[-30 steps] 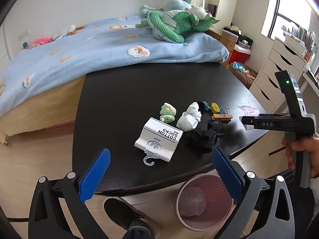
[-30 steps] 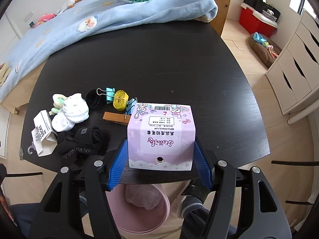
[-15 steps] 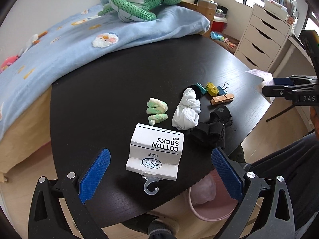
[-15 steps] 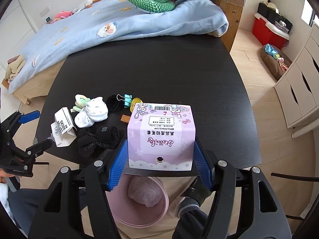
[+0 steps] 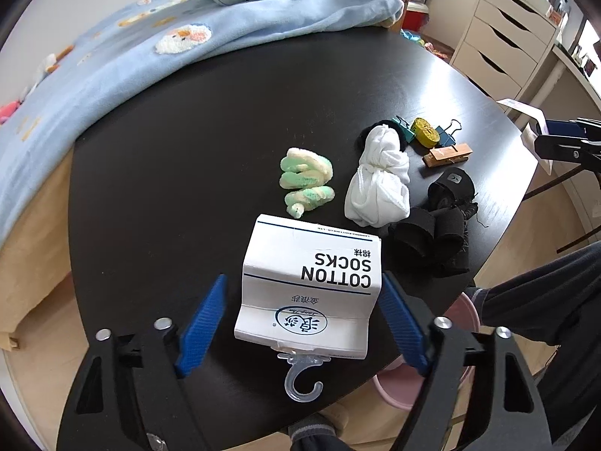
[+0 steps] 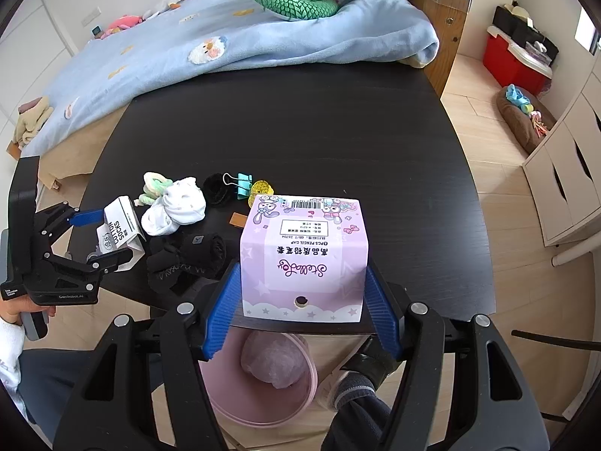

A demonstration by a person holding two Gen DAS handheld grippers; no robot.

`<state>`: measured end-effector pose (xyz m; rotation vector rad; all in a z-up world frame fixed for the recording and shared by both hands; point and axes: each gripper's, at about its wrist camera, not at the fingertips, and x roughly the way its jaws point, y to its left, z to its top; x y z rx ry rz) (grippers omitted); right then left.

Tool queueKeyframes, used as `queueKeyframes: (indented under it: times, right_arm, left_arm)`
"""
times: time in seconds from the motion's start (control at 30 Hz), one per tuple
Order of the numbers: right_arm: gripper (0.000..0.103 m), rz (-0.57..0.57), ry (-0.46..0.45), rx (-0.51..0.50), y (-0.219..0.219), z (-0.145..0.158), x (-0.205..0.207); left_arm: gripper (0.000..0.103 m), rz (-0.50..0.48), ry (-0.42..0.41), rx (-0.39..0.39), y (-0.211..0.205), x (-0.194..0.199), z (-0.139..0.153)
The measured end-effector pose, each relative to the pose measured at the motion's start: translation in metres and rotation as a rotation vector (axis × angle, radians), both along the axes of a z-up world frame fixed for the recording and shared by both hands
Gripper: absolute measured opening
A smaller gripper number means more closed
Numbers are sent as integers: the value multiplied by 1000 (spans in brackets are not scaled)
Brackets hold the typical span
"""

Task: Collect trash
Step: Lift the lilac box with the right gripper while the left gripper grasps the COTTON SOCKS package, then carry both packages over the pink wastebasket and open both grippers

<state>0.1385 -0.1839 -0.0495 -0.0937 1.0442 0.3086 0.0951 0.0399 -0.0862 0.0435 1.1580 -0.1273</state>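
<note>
Near the desk's (image 5: 225, 120) front edge, the left gripper (image 5: 300, 317) is closing around the sock box (image 5: 311, 278), pads not yet pressing; squaring them on both sides looks wise. Alongside, the right gripper (image 6: 302, 306) clamps the purple box (image 6: 304, 255) above the pink bin (image 6: 263, 406).

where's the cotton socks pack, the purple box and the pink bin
cotton socks pack (image 5: 311, 282): left wrist view, middle of its white printed face
purple box (image 6: 304, 259): right wrist view, centre of its front label
pink bin (image 6: 300, 409): right wrist view, its rim on the near right

Sock packaging (image 5: 311, 278) at table (image 5: 210, 120) edge, rolled socks (image 5: 379, 184) behind it, bin (image 6: 263, 379) below.
</note>
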Motion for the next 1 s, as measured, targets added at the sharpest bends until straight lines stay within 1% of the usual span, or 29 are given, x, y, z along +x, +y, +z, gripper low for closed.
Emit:
queueKeyframes:
  times: [0.03,0.17,0.23,0.53,0.63,0.8,1.0]
  right_arm:
    - [63,1,1,0,0,-1,0]
    - [63,12,-1,-1,2,-2,0]
    - [63,19,-4,-1,3,-2,-1]
    - [63,52,-36,-9,5,3,-14]
    - [63,68,-54,-11,4,8,-22]
    - [63,89,-85,-16,0,18,-39]
    - [63,138,-113,-15,-1,26,-68]
  left_arm:
    - [65,2,-2,6,0,-1,0]
    - [65,17,-17,-4,1,-4,5]
    - [65,26,-28,3,1,-8,10]
    - [65,113,-96,-2,-10,-32,48]
    - [65,150,-122,-7,-16,-42,60]
    - [65,190,-163,-38,-25,-56,76]
    - [65,211,-206,-50,-41,-78,87]
